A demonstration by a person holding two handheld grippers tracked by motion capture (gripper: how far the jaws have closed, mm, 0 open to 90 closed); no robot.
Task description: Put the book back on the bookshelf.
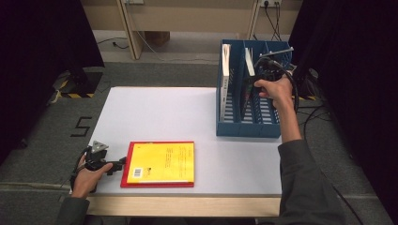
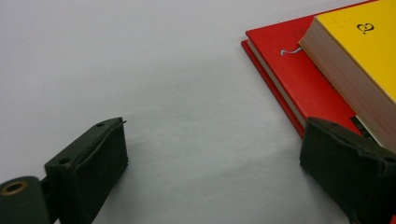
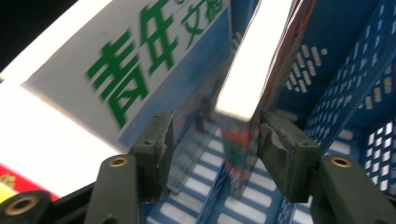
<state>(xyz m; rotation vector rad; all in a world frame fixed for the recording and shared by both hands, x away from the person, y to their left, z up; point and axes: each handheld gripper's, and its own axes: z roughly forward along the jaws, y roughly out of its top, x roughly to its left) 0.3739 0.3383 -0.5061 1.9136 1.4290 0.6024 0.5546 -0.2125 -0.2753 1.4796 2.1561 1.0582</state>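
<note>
White tabletop (image 1: 155,112), grey carpet floor (image 1: 42,154)

On the desk (image 1: 155,112), two stacked books sit at the near edge, left of centre: the smaller book (image 1: 162,162) lies on the larger book (image 1: 125,174), with the left gripper (image 1: 114,166) just beside the stack's left side. The file rack (image 1: 246,126) stands at the far right; an upright book (image 1: 225,75) occupies its left compartment, and a thin book (image 1: 248,65) stands upright further right. The right gripper (image 1: 253,84) reaches into the rack, its jaws either side of the thin book (image 3: 243,93).
</note>
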